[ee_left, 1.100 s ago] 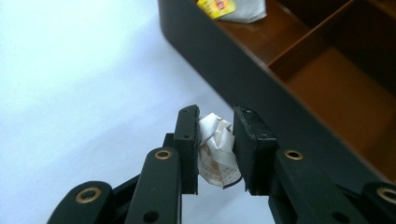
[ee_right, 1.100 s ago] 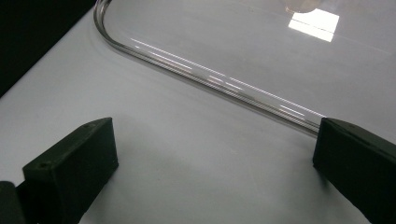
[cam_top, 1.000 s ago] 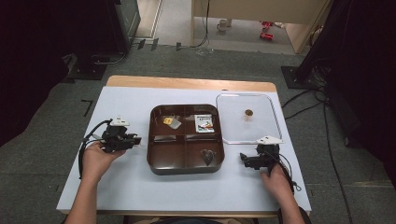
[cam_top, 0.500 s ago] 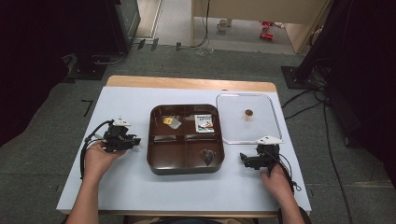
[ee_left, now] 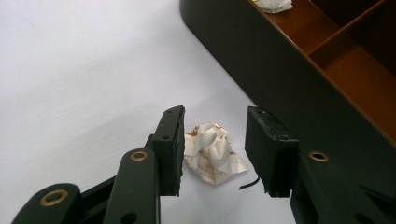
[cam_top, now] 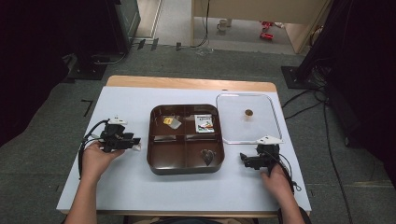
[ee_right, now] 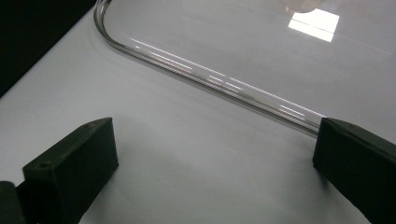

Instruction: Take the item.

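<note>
Crumpled paper scrap [ee_left: 212, 153] is what the left gripper [ee_left: 214, 149] is dealing with here: a small white wad with brownish stained edges, wrinkled and folded over itself, lying on the table [cam_top: 121, 186] just left of the tray [cam_top: 161, 163]. Its jaws have just been opening, and the wad sits loose between them, close against the left pad, with a clear gap to the right one, so nothing is actually gripped. From above you can see the scrap [cam_top: 136, 146] as a pale speck at the left gripper's [cam_top: 132, 141] tips, right beside the tray's left wall. That tray is a dark brown, glossy, rounded-corner thing split into compartments; the far-left one holds a yellow and white wrapper [cam_top: 171, 122], the far-right one a small printed packet [cam_top: 204, 124], and the near-right one a dark heart-shaped piece [cam_top: 208, 156]. Not much room between scrap and tray wall, but loads of bare matte pale-blue tabletop to the left and near side. Over on the right, the right gripper [cam_top: 243, 158] rests on the table with its jaws spread wide and nothing in them, sitting just near of the clear plastic lid [cam_top: 233, 135], whose smooth curved rim [ee_right: 210, 77] catches the light. A small brown knob [cam_top: 249, 112] sits at the lid's middle.
</note>
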Demonstrator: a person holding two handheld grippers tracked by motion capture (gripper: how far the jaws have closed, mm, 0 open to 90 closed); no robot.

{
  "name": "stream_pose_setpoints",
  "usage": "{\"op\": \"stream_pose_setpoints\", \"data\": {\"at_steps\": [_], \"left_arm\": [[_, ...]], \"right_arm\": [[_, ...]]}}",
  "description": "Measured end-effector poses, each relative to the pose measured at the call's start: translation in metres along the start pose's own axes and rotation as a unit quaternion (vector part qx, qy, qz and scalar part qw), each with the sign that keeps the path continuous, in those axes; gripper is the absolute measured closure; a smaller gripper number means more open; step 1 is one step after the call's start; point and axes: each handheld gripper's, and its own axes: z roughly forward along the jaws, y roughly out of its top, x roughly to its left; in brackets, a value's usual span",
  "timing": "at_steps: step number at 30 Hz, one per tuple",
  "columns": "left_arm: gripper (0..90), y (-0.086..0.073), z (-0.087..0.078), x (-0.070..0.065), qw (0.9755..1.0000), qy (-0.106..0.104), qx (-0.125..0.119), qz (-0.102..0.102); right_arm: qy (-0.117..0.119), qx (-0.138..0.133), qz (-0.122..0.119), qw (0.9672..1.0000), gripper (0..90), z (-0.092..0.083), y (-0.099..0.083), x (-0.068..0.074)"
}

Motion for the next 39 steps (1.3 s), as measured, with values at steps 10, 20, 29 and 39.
{"op": "stream_pose_setpoints", "data": {"at_steps": [10, 20, 29, 39], "left_arm": [[54.1, -0.006, -0.018, 0.01, 0.9995, 0.008, -0.026, -0.014], [49.4, -0.013, -0.026, 0.019, 0.9989, 0.022, -0.033, -0.024], [47.1, -0.02, -0.033, 0.031, 0.9977, 0.039, -0.032, -0.047], [45.2, -0.031, -0.031, 0.045, 0.9963, 0.057, -0.023, -0.059]], "right_arm": [[0.0, 0.0, 0.0, 1.0, 0.0, 0.0, 0.0, 0.0], [0.0, 0.0, 0.0, 1.0, 0.0, 0.0, 0.0, 0.0], [0.0, 0.0, 0.0, 1.0, 0.0, 0.0, 0.0, 0.0], [0.0, 0.0, 0.0, 1.0, 0.0, 0.0, 0.0, 0.0]]}}
